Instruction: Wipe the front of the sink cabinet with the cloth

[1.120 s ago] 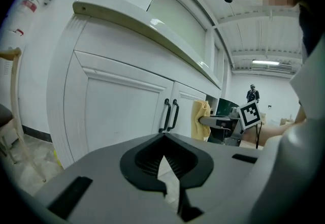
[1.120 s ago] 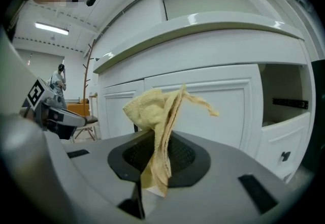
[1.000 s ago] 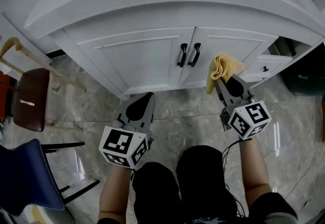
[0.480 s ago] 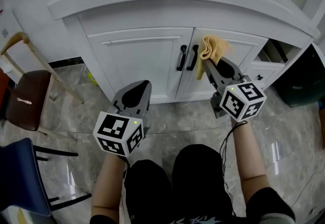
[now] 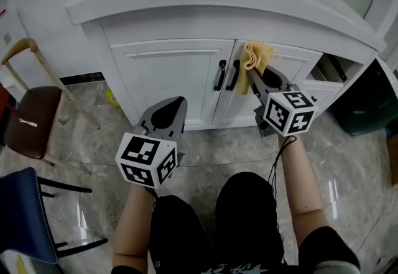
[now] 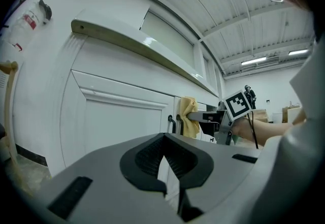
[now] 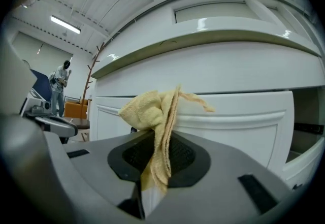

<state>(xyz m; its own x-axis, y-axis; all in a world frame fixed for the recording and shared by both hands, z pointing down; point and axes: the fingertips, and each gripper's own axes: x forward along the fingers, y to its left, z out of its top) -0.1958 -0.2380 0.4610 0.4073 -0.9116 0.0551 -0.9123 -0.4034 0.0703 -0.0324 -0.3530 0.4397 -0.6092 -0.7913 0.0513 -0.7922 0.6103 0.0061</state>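
Note:
The white sink cabinet (image 5: 171,77) has two doors with black handles (image 5: 227,75) at the middle. My right gripper (image 5: 254,75) is shut on a crumpled yellow cloth (image 5: 255,56), held against the upper left corner of the right door, just right of the handles. In the right gripper view the cloth (image 7: 155,114) bunches above the jaws and hangs between them, with the door panel (image 7: 244,116) right behind. My left gripper (image 5: 169,107) hangs shut and empty before the left door, apart from it. The left gripper view shows the cloth (image 6: 189,115) and the right gripper (image 6: 207,116) beside the handles (image 6: 171,122).
A brown chair (image 5: 32,120) and a blue chair (image 5: 23,220) stand at the left on the marble floor. A dark bin (image 5: 364,95) sits right of the cabinet, next to an open side compartment (image 5: 328,71). A person (image 7: 61,85) stands far off.
My right gripper has carried the cloth up and left along the right door, from its lower middle to beside the handles. The left gripper has stayed in place, shut.

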